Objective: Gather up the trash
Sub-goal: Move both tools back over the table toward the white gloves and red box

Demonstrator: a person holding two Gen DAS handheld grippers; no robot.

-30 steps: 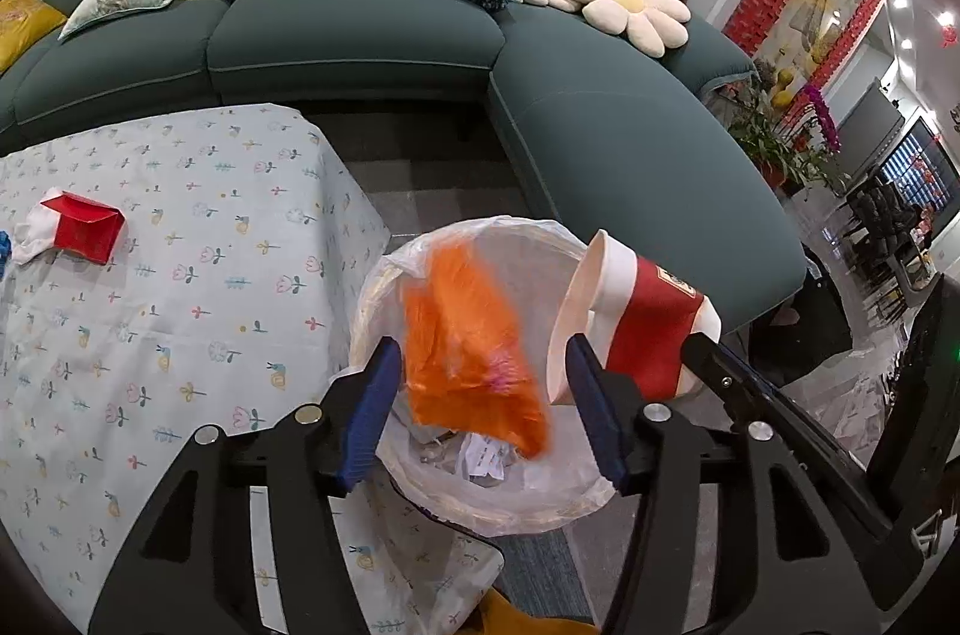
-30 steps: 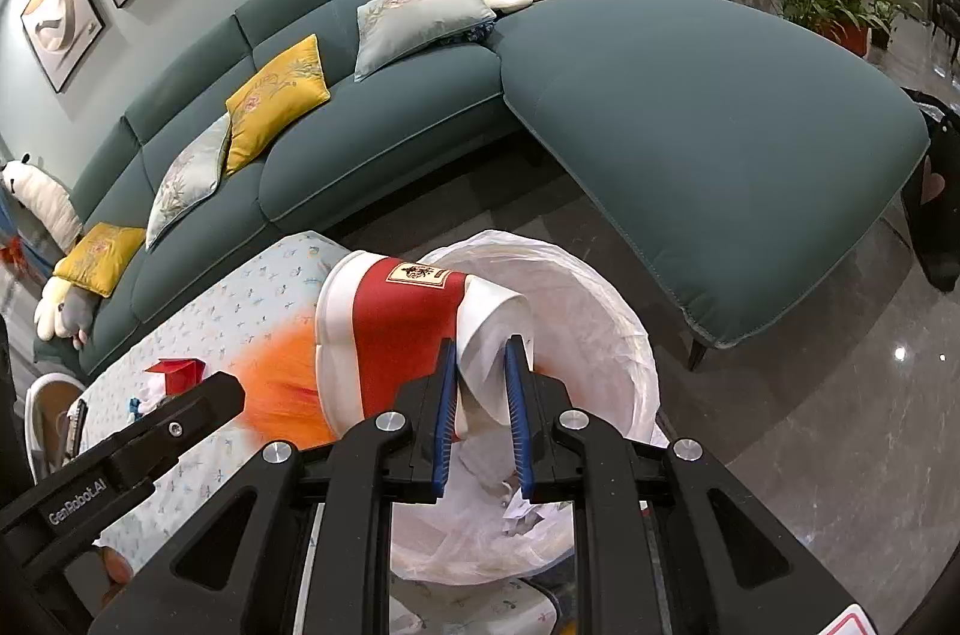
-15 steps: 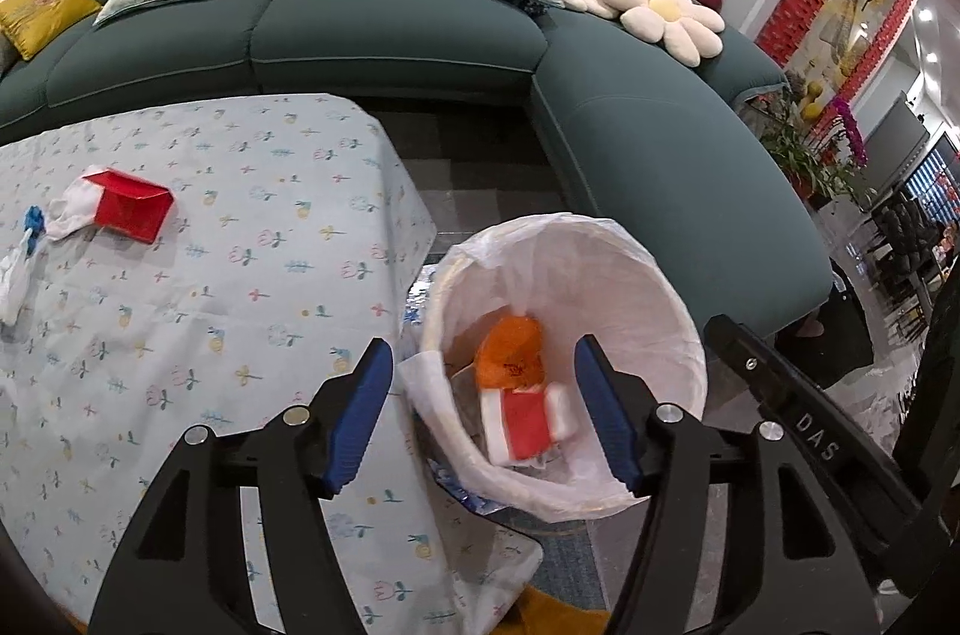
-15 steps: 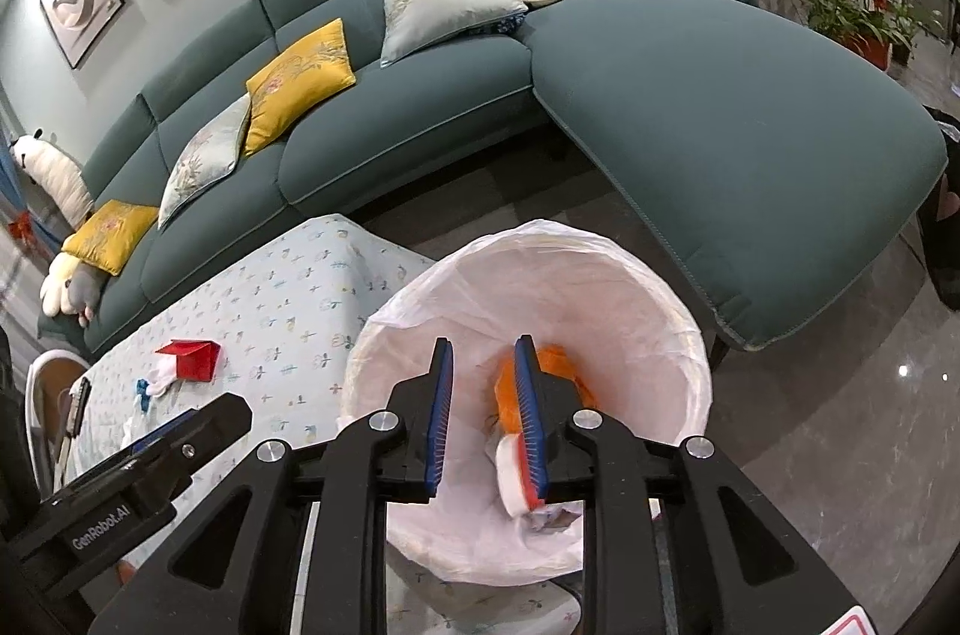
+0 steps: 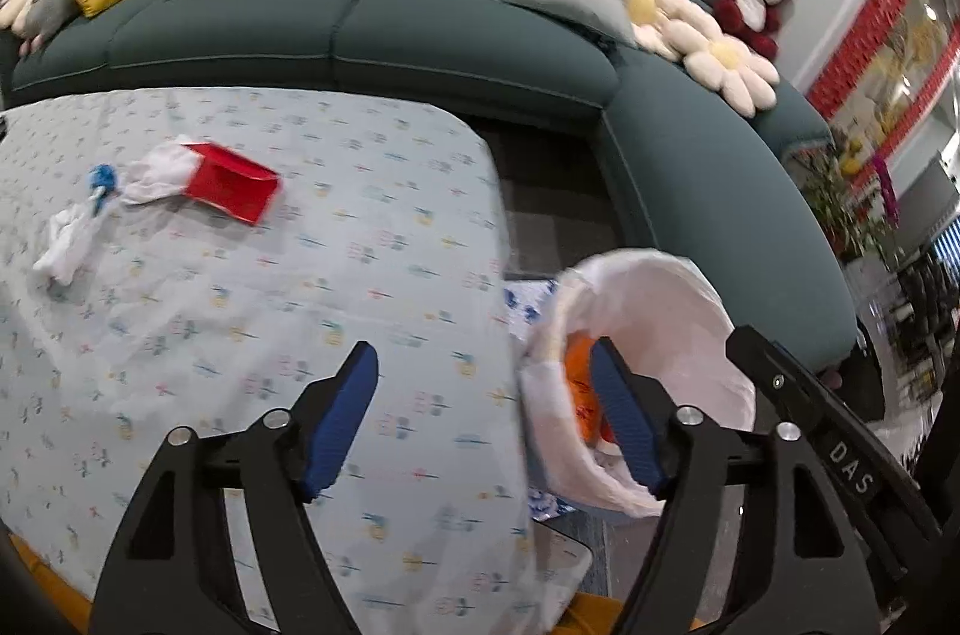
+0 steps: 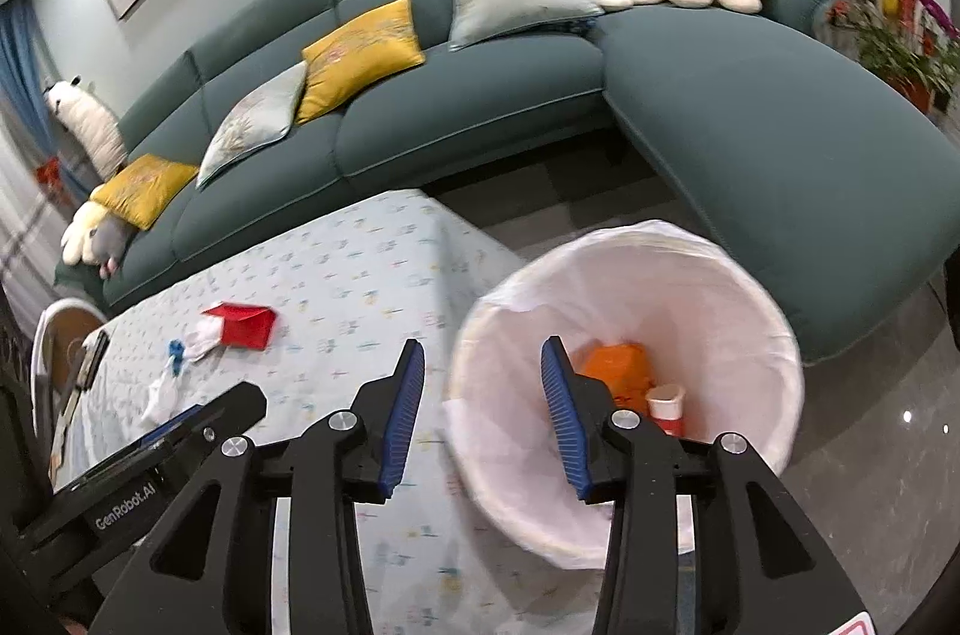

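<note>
Both grippers, left [image 5: 483,419] and right [image 6: 483,419], gape empty, just widened; crinkly round bin liner [image 6: 750,287] holds perhaps orange plastic [image 6: 618,365].

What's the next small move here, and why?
Probably swing the left gripper toward the red box and tissues on the table. Both grippers' jaws have just been opening and hold nothing; the cup and orange wrapper already lie in the bin.

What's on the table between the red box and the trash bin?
Nothing: only bare flowered tablecloth lies between the red box and the trash bin. The right wrist view shows it best.
</note>
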